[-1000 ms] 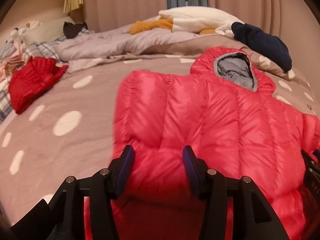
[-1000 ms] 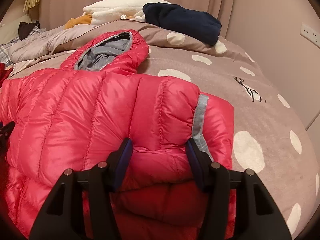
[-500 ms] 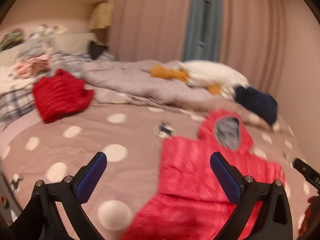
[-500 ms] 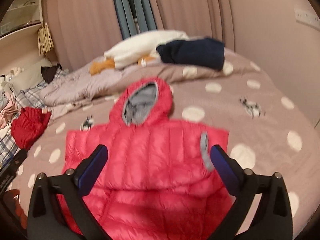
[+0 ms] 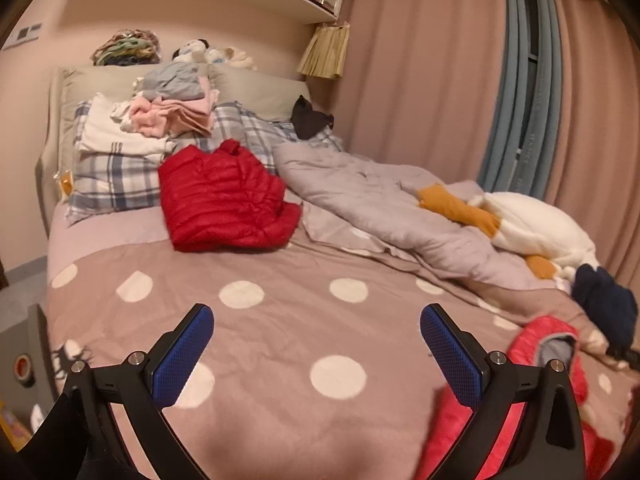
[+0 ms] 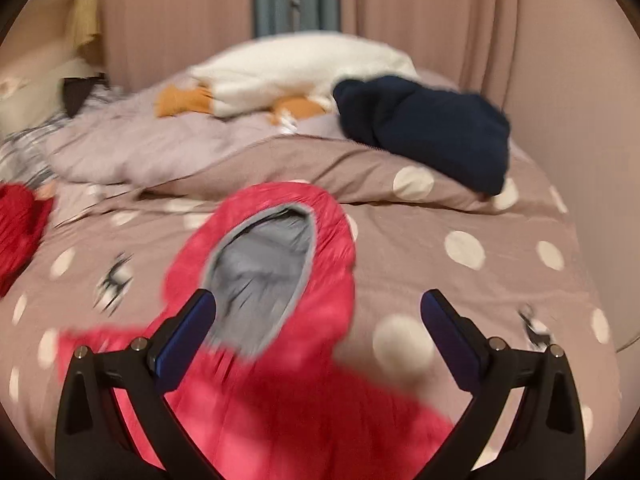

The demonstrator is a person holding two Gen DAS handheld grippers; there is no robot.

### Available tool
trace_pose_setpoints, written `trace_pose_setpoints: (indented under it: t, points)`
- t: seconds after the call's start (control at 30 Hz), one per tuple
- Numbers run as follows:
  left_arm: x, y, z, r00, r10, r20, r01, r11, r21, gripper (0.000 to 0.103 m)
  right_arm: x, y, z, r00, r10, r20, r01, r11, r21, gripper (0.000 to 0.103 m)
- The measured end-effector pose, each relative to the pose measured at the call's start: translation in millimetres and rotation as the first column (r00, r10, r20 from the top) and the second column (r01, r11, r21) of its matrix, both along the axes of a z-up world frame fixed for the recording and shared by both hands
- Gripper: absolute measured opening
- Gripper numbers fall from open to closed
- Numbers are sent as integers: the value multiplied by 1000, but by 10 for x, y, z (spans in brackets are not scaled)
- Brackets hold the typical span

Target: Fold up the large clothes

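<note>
A pink-red puffer jacket [image 6: 288, 400] with a grey-lined hood [image 6: 260, 276] lies flat on the dotted brown bed cover [image 6: 460, 280]. My right gripper [image 6: 318, 316] hangs open above the hood, nothing between its blue pads. In the left wrist view only the jacket's hood end [image 5: 548, 340] shows at the lower right. My left gripper [image 5: 316, 332] is open over bare bed cover [image 5: 280, 280], to the left of the jacket, holding nothing.
A folded red puffer jacket [image 5: 224, 200] rests near plaid pillows [image 5: 116, 176] with stacked clothes [image 5: 172, 112]. A crumpled grey quilt [image 5: 372, 200], a white and orange plush [image 5: 532, 224] and a navy garment [image 6: 424, 128] lie along the curtain side.
Both grippers let go of the jacket, opened wide and lifted away. The left one swung left toward the pillows; the right one moved up toward the hood.
</note>
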State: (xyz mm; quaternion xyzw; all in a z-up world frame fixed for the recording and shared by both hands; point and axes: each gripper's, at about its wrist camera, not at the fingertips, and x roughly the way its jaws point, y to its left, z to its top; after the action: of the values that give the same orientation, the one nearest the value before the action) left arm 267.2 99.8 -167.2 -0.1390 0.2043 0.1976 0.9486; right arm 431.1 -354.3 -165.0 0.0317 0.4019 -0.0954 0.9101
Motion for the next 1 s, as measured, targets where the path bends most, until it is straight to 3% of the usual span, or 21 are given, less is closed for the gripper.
trace_pose_setpoints:
  t: [0.13, 0.17, 0.2, 0.23, 0.27, 0.3, 0.37, 0.47, 0.6, 0.73, 0.77, 0.83, 0.87, 0.9, 1.0]
  points:
    - [261, 61, -234, 999, -12, -40, 13, 1000, 18, 102, 847, -103, -491, 995, 4, -101, -7, 1000, -26, 97]
    - [310, 66, -276, 999, -15, -51, 16, 1000, 24, 102, 968, -90, -613, 991, -9, -132, 1, 998, -60, 89]
    - [376, 79, -343, 997, -15, -69, 17, 999, 32, 102, 1096, -87, -771, 985, -23, -170, 7, 996, -89, 72]
    - [412, 83, -389, 996, -10, -85, 13, 999, 38, 102, 1197, -90, -926, 978, -6, -210, -12, 997, -81, 62]
    - [462, 90, -454, 993, -10, -118, 17, 999, 52, 102, 1244, -103, -1015, 973, 2, -233, -17, 998, -65, 35]
    - [488, 84, -481, 989, -21, -146, 31, 997, 66, 102, 1264, -136, -1074, 971, -15, -240, 3, 999, -51, 15]
    - [488, 65, -503, 984, -19, -177, 39, 993, 112, 102, 1160, -202, -937, 987, -58, -153, 56, 998, -19, 10]
    - [407, 61, -442, 988, -20, -155, 36, 994, 99, 102, 841, -183, -425, 999, -34, -33, 36, 998, 55, 8]
    - [136, 20, -188, 995, -54, -85, 57, 998, 38, 102, -251, 200, 497, 974, 159, 161, -167, 985, 37, 8]
    - [-98, -118, 65, 989, -140, -38, 139, 990, -23, 102, -1417, 450, 727, 957, 222, 189, -228, 973, 15, 13]
    - [-131, -154, 111, 983, -179, -26, 178, 983, -51, 102, -1611, 466, 699, 961, 215, 174, -223, 975, 24, 17]
    - [-197, -236, 182, 971, -237, -28, 233, 967, -103, 102, -2009, 492, 571, 970, 209, 121, -220, 972, 83, 37]
    - [-232, -298, 212, 963, -266, -36, 261, 958, -118, 102, -2179, 479, 511, 975, 191, 112, -204, 973, 111, 60]
    - [-245, -340, 222, 955, -294, -39, 287, 949, -132, 102, -2246, 418, 470, 978, 179, 109, -192, 973, 125, 74]
    - [-269, -489, 245, 942, -331, -62, 319, 936, -145, 102, -2485, 338, 435, 987, 133, 93, -145, 979, 144, 75]
